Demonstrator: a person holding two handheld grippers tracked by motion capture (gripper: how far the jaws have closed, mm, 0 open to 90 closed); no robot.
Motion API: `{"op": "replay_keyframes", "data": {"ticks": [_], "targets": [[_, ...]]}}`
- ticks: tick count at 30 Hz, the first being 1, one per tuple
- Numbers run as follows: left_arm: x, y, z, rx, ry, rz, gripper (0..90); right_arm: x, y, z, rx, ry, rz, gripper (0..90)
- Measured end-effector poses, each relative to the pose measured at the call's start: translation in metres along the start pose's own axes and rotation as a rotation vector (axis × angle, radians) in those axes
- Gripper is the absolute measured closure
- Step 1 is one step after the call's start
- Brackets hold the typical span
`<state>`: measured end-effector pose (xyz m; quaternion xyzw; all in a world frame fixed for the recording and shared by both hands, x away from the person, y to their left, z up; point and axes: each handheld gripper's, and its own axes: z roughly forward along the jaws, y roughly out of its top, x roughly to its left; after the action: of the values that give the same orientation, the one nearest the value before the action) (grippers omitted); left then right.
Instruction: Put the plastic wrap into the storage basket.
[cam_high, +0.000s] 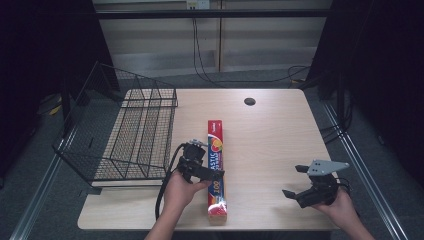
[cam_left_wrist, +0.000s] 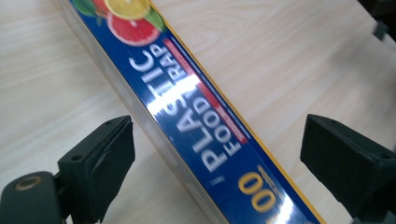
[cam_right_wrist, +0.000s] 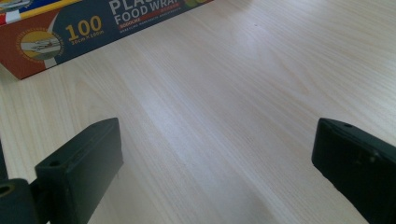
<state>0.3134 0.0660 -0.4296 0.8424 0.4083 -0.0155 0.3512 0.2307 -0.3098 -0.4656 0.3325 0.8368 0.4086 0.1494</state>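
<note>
While the long blue and red cardboard box of plastic food wrap (cam_high: 216, 170) lay lengthwise at the lower centre of the high view, on the pale wooden table (cam_high: 270, 135), the left gripper (cam_high: 212, 173) sat over its near half, held by the person's left hand (cam_high: 179, 191). Seen in the left gripper view, the box (cam_left_wrist: 196, 116) ran diagonally between the two black jaws, which stood wide apart on either side of it, gripping nothing. At the lower right of the high view, the right gripper (cam_high: 295, 181) rested in the right hand (cam_high: 342, 207), well apart from the box, its jaws spread wide over bare wood. A black wire basket (cam_high: 127, 132) stood at the left of the table, tilted over its edge.
</note>
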Motion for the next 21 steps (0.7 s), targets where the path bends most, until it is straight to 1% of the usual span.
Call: {"op": "replay_keyframes", "data": {"ticks": [1, 2, 4, 5, 6, 7, 9, 11, 12, 14, 15, 16, 17, 18, 19, 20, 21], "targets": [[0.000, 0.005, 0.002, -0.001, 0.013, -0.002, 10.7, 0.000, 0.000, 0.000, 0.000, 0.000, -0.001, 1.7], [0.000, 0.005, 0.002, -0.001, 0.013, -0.002, 11.3, 0.000, 0.000, 0.000, 0.000, 0.000, -0.001, 1.7], [0.000, 0.010, 0.005, 0.003, 0.029, -0.019, 11.9, 0.000, 0.000, 0.000, 0.002, 0.001, -0.002, 1.7], [0.001, 0.012, 0.008, 0.008, 0.021, -0.033, 11.9, 0.000, 0.000, 0.000, 0.004, -0.002, 0.000, 1.7], [0.003, 0.015, 0.011, 0.018, 0.016, -0.042, 15.3, 0.000, 0.000, 0.000, 0.000, 0.003, 0.000, 1.7], [0.003, 0.017, 0.013, 0.013, 0.030, -0.049, 14.7, 0.000, 0.000, 0.000, -0.002, 0.003, 0.000, 1.8], [0.004, 0.019, 0.014, 0.012, 0.037, -0.051, 13.9, 0.000, 0.000, -0.001, -0.002, 0.001, 0.002, 1.7], [0.004, 0.023, 0.018, 0.018, 0.045, -0.065, 13.9, 0.000, 0.000, -0.001, -0.007, -0.005, 0.005, 1.8], [0.005, 0.024, 0.018, 0.024, 0.054, -0.062, 14.2, -0.001, 0.000, -0.001, -0.007, -0.003, 0.007, 1.8], [0.005, 0.027, 0.020, 0.032, 0.059, -0.078, 13.9, -0.001, 0.000, -0.001, -0.005, -0.005, 0.003, 1.8], [0.007, 0.028, 0.021, 0.030, 0.069, -0.093, 14.0, -0.001, 0.000, -0.001, -0.003, -0.006, 0.002, 1.8], [0.007, 0.028, 0.021, 0.030, 0.069, -0.093, 13.3, -0.001, 0.000, -0.001, -0.002, -0.007, 0.004, 1.8], [0.010, 0.030, 0.023, 0.051, 0.083, -0.094, 13.6, -0.001, 0.000, -0.001, -0.003, -0.009, 0.005, 1.8], [0.010, 0.030, 0.023, 0.051, 0.083, -0.094, 13.9, -0.001, 0.000, -0.001, -0.003, -0.009, 0.005, 1.8], [0.011, 0.030, 0.025, 0.046, 0.092, -0.107, 13.9, -0.001, 0.000, -0.001, -0.005, -0.006, 0.005, 1.8], [0.012, 0.031, 0.027, 0.048, 0.101, -0.110, 14.0, -0.002, 0.000, -0.002, -0.006, -0.005, 0.007, 1.8], [0.014, 0.031, 0.029, 0.050, 0.111, -0.116, 16.6, -0.002, 0.000, -0.002, -0.005, -0.009, 0.011, 1.8]]}}
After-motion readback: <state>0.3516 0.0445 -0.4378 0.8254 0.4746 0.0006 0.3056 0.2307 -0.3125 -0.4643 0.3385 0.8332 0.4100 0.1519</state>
